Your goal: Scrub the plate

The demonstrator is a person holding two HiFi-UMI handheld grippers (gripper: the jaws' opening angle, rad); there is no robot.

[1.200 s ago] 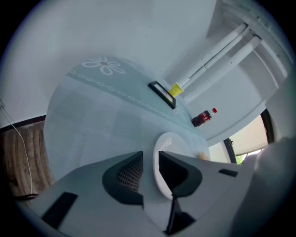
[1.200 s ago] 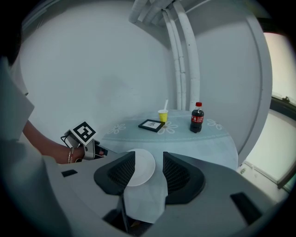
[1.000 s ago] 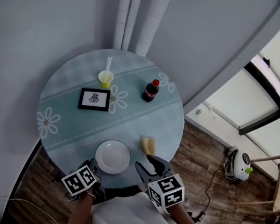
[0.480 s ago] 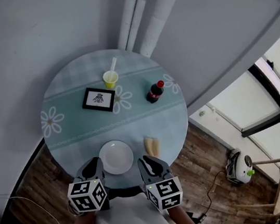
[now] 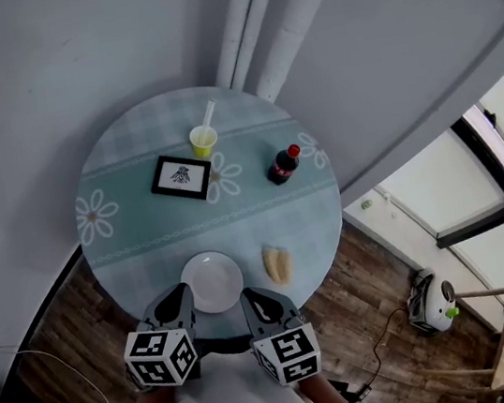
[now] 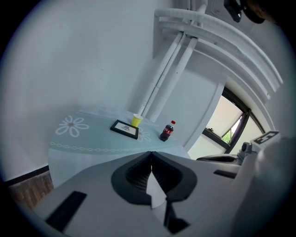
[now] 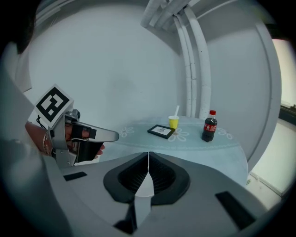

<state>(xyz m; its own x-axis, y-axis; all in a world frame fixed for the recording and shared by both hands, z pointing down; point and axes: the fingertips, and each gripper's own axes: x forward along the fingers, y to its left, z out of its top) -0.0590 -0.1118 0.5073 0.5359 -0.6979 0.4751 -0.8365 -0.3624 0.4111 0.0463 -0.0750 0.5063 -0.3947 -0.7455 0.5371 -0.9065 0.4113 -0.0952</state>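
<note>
Head view: plate (image 5: pixel 212 281) just beside left hand-held gripper (image 5: pixel 176 296).

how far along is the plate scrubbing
Done: nothing visible; the plate lies on the table near the edge. In hand: nothing; the left claw and right claw have just closed, empty, short of it. Left: pick up the sponge lying right of the plate and scrub.

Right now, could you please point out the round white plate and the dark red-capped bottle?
round white plate (image 5: pixel 213 283), head view, its centre.
dark red-capped bottle (image 5: pixel 280 168), head view, its body.
</note>
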